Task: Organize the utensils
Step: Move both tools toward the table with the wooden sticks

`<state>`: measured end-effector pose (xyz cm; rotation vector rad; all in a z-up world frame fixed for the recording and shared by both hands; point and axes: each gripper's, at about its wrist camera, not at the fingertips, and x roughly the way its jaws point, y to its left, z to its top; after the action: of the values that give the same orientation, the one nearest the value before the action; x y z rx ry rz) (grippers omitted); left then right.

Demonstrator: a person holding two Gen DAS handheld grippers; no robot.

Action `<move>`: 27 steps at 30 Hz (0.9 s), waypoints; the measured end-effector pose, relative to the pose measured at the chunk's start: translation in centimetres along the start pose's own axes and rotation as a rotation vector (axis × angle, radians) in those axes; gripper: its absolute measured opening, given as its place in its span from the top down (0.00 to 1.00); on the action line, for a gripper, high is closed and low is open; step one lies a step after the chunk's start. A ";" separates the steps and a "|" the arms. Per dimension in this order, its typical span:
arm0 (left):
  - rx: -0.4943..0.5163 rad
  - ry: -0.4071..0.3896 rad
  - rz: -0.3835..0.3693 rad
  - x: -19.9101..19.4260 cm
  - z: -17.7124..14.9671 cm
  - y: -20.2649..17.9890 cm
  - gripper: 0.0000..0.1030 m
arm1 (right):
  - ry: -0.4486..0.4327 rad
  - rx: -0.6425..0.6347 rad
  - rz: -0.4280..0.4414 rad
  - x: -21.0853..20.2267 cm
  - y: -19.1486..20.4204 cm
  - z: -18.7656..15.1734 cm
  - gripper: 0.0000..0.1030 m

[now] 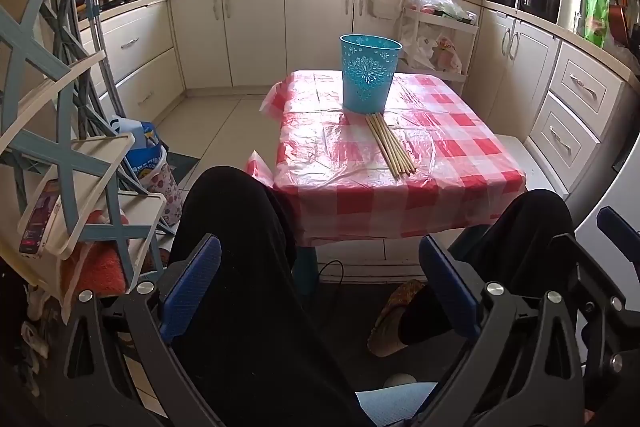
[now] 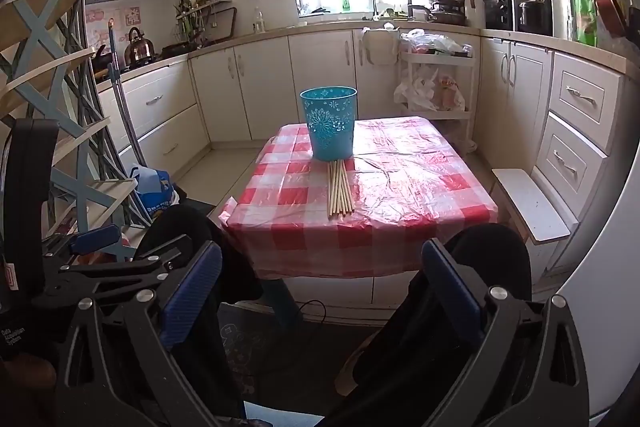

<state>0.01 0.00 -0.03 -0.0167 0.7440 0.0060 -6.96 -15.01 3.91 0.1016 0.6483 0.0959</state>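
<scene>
A small counter (image 1: 460, 163) covered in a red-and-white checked plastic cloth stands in the middle of a kitchen. On it, toward the far side, a blue bucket-shaped container (image 1: 370, 73) with a white flower pattern stands upright. Its mouth is seen from too low an angle in both views to tell whether anything lies inside.

Just in front of the container, a bundle of pale wooden chopsticks (image 1: 390, 145) lies flat on the cloth. Their far ends reach the foot of the container and their near ends point toward the person. In the right wrist view the same chopsticks (image 2: 340, 189) lie nearly straight toward the camera, below the blue container (image 2: 330, 123) on the counter (image 2: 420, 195).

The left tool (image 1: 320, 287) hangs low in front of the counter, its blue-padded fingers (image 1: 192, 287) spread wide with nothing between them except the person's dark-clothed legs behind. The right tool (image 2: 320, 287) is likewise wide and holds nothing, well short of the counter edge. Part of the left tool shows at the left side of the right wrist view.

Against the cabinets beyond the counter, a white trolley (image 2: 438, 59) carries plastic bags on its shelves; what the bags hold cannot be made out
</scene>
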 end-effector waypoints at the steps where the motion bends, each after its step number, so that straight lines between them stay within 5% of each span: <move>1: 0.000 0.002 0.000 0.0 0.0 0.0 0.07 | 0.001 0.002 0.000 0.0 -0.1 0.1 0.07; 27: -0.021 0.157 -0.011 5.8 0.9 0.5 0.07 | 0.084 0.041 0.030 4.1 -1.3 0.6 0.07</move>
<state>4.86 0.56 -3.31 -0.0417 0.9009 0.0017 -3.24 -15.85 1.74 0.1473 0.7330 0.1163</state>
